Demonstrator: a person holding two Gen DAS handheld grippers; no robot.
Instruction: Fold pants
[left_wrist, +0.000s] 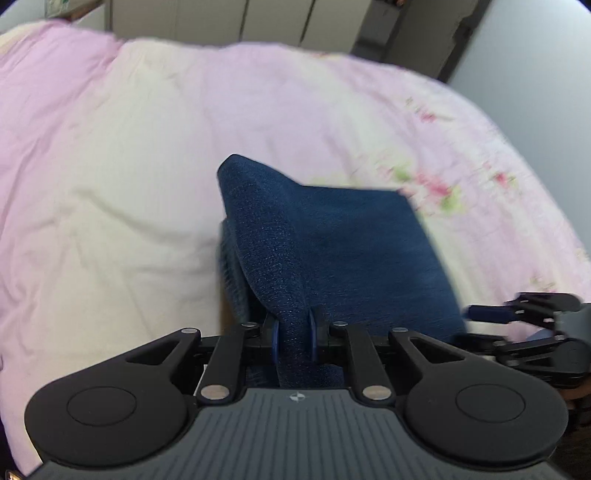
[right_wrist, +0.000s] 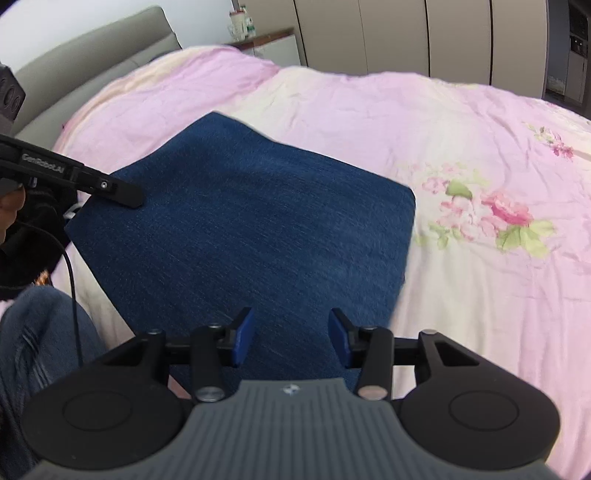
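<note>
The pants (right_wrist: 236, 229) are dark blue denim, already folded into a chunky flat packet, lying on the bed on top of a pink and cream bedspread (right_wrist: 406, 118). In the right wrist view the packet sits flat, its far corner pointing toward the headboard (right_wrist: 92, 62) and its right edge just short of a printed pink rose with green leaves (right_wrist: 506, 221).

The left tool (left_wrist: 294, 338) has a fold of the denim pinched between its blue pads, jaws nearly together with only the cloth between them. That pinched bit is pulled up off the bed into a ridge, so the left side of the packet tents up while the rest stays down.

The right tool (right_wrist: 291, 336) is sitting over the near edge of the pants with its jaws partly apart. Denim shows in the gap, but the pads aren't pressing on it and it's got hold of nothing.

Past the bed there's a run of pale wardrobe doors (right_wrist: 406, 33), and a nightstand (right_wrist: 273, 44) with some small bottles by the headboard. A person's jeans-clad leg (right_wrist: 33, 332) shows bottom left of the right wrist view, with a black cable (right_wrist: 72, 280) hanging across it.
</note>
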